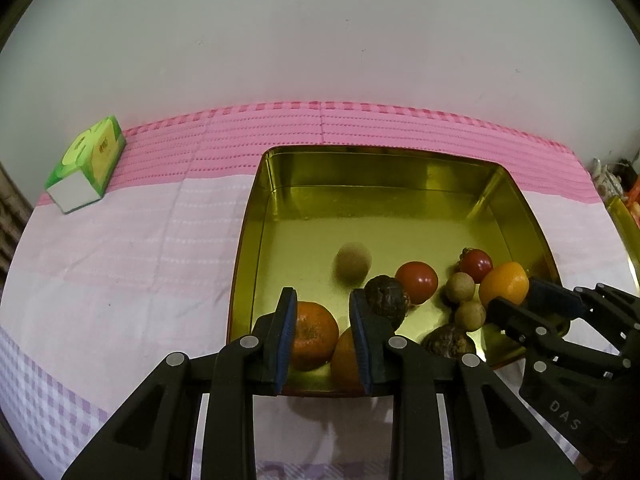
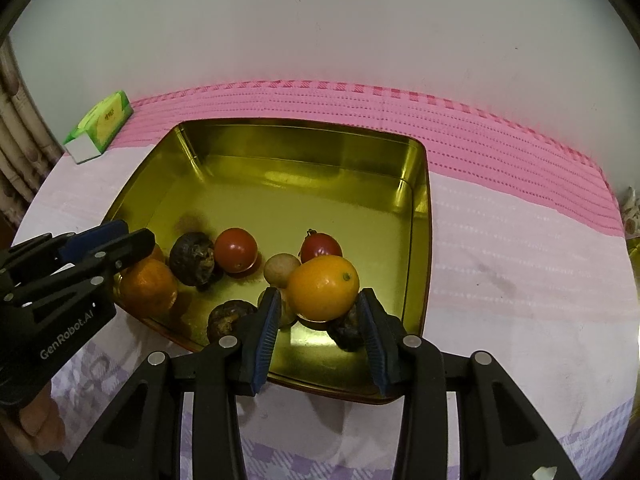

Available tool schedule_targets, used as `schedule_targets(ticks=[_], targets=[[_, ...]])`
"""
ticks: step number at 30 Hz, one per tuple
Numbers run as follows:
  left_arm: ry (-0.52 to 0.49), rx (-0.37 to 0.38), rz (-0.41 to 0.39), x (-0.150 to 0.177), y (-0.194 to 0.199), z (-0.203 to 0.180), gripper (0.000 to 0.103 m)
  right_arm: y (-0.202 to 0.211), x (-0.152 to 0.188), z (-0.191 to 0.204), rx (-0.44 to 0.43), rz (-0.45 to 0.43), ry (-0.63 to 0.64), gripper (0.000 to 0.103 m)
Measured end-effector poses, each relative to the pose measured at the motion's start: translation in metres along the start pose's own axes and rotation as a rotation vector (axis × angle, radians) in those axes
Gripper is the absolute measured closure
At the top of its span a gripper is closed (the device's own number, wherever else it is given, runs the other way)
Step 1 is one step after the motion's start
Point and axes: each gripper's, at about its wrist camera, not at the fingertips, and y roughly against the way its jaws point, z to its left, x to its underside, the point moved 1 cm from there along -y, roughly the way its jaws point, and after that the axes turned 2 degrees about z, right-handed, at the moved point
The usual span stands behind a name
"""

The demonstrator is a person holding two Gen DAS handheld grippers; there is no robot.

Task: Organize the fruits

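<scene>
A gold metal tin (image 1: 276, 176) (image 2: 420, 216) sits on the pink cloth and holds several fruits. My left gripper (image 1: 323, 300) is open over the tin's near left corner, above two mandarins (image 1: 314, 336). A blurred tan longan (image 1: 353, 261) appears in the air or rolling just beyond it. My right gripper (image 2: 320, 300) is open at the near edge, its fingers on either side of an orange kumquat (image 2: 323, 286) (image 1: 505, 283) that rests on other fruit. Two red tomatoes (image 2: 236, 250) (image 2: 321, 246), dark wrinkled fruits (image 2: 192, 258) and tan longans (image 2: 281, 269) lie nearby.
A green tissue box (image 1: 86, 164) (image 2: 101, 126) lies at the table's far left. A white wall stands behind the table. Another gold container's edge (image 1: 624, 220) shows at the far right. My hand (image 2: 36, 428) holds the left gripper.
</scene>
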Motion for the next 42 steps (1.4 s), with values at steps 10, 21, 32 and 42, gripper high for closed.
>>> schedule_targets(ticks=[10, 21, 32, 42], targets=[[0.005, -0.013, -0.012, 0.006, 0.014, 0.001, 0.071, 0.014, 0.004, 0.003, 0.007, -0.021, -0.012, 0.055], [0.028, -0.046, -0.023, 0.023, 0.035, 0.001, 0.07, 0.035, 0.016, 0.006, 0.026, -0.041, -0.038, 0.039], [0.039, -0.067, -0.027, 0.038, 0.049, -0.003, 0.069, 0.055, 0.04, 0.007, 0.037, -0.058, -0.068, 0.028], [0.04, -0.064, -0.036, 0.046, 0.059, -0.005, 0.069, 0.061, 0.052, 0.01, 0.038, -0.055, -0.068, 0.028]])
